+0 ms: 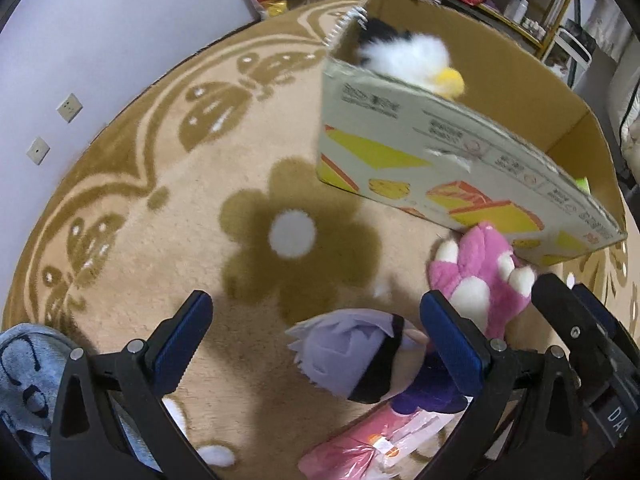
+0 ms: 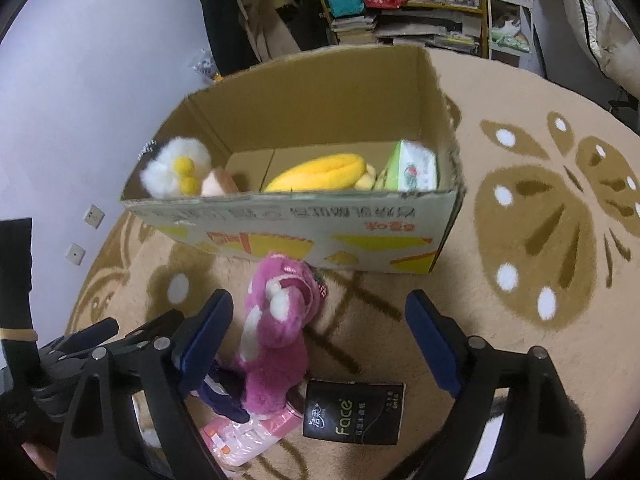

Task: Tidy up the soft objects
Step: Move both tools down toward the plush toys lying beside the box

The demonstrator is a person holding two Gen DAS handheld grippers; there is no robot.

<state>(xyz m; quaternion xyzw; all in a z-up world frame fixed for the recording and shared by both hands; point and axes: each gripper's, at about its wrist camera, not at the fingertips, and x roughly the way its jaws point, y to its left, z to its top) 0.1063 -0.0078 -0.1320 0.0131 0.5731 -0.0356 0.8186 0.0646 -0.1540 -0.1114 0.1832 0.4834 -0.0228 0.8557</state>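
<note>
An open cardboard box (image 2: 352,236) (image 1: 440,148) stands on the rug. Inside lie a white fluffy toy with yellow parts (image 2: 178,170) (image 1: 416,60), a yellow plush (image 2: 320,172) and a green tissue pack (image 2: 412,168). A pink plush bear (image 2: 276,328) (image 1: 480,280) lies on the rug in front of the box. A doll with pale purple hair and a black band (image 1: 356,356) lies beside it. My left gripper (image 1: 316,344) is open, above the doll. My right gripper (image 2: 320,344) is open and empty, with the bear near its left finger.
A black "Face" tissue pack (image 2: 352,412) and a pink plastic pack (image 1: 372,448) (image 2: 244,436) lie on the beige rug (image 1: 200,208). A blue cloth (image 1: 24,384) is at the left. Shelves and clutter (image 2: 400,0) stand behind the box.
</note>
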